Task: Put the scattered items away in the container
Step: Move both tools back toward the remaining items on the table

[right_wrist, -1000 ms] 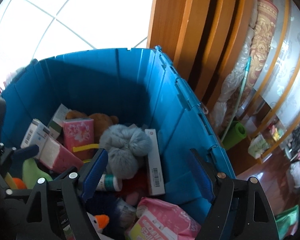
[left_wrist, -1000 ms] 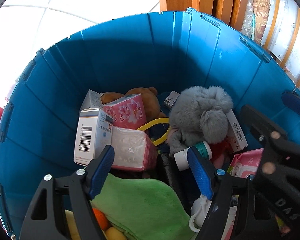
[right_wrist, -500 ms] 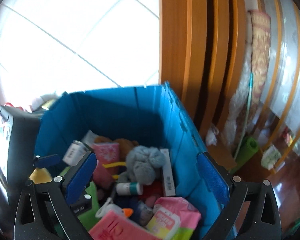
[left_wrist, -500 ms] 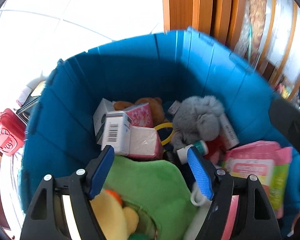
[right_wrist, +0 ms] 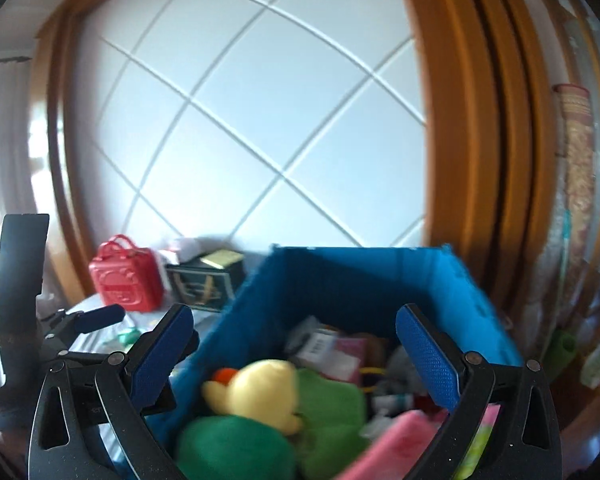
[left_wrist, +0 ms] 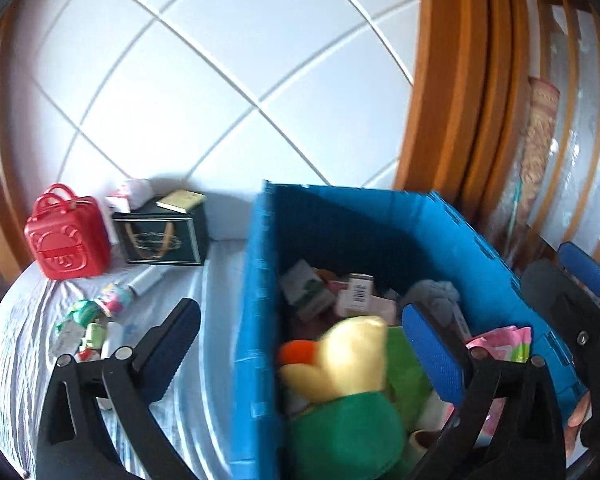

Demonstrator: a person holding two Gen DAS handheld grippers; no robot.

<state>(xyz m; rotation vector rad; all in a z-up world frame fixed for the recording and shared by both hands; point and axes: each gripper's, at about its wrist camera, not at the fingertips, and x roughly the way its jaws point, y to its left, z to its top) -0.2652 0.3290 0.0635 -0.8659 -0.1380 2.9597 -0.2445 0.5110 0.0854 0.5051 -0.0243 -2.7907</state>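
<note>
Hovering grippers: both hang above the blue container with nothing between their pads
Left gripper: jaws opening, already spread wide; the near wall of the container and a plush toy show through the gap, untouched
Right gripper: jaws wide apart and empty; its blue pads frame the container's inside
Container: stands on a pale cloth; holds a yellow-headed, green-bodied plush toy, a grey fluffy toy, small boxes with barcodes and pink packs
Scattered items: a cluster of small colourful packets and a white tube lie on the cloth, left of the container and apart from it
Backdrop: a red case and a dark box stand near the white panelled wall
</note>
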